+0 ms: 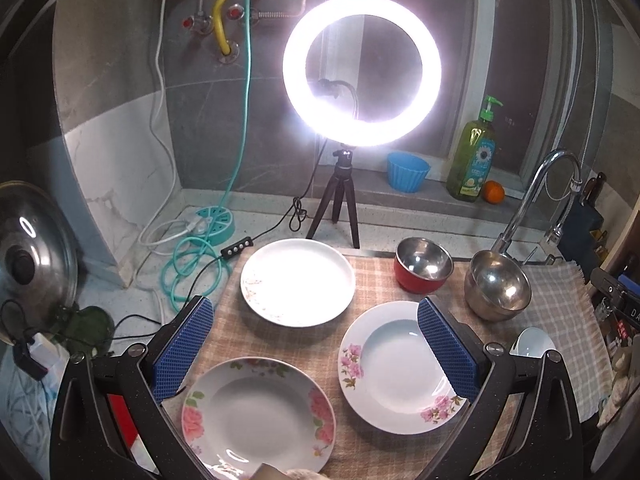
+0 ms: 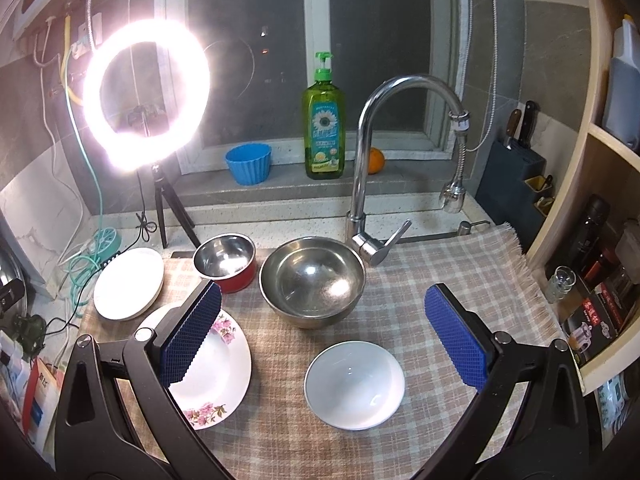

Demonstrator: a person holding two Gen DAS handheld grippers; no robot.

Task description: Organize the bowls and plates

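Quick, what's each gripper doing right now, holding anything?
Left gripper: open, holding nothing, above the plates.
Right gripper: open, holding nothing, above the white bowl.

Partly hidden: pink-flowered plate [image 2: 224, 364] at 8 o'clock in the right wrist view, left half behind a blue finger pad [image 2: 190, 334]. Same in the left wrist view, right rim covered by a pad [image 1: 448, 348]. Cut off at 6 o'clock there: rose-patterned plate [image 1: 256, 416], near rim lost past the frame edge, with something pale and blurred in front, not identifiable. Barely showing at 4 o'clock: white bowl [image 1: 534, 342], mostly behind the gripper frame. Washed out by glare: centre of plain white plate [image 1: 298, 282]. Too small to read: label on soap bottle [image 2: 324, 132]. Cropped at 9 o'clock: pot lid [image 1: 28, 256].
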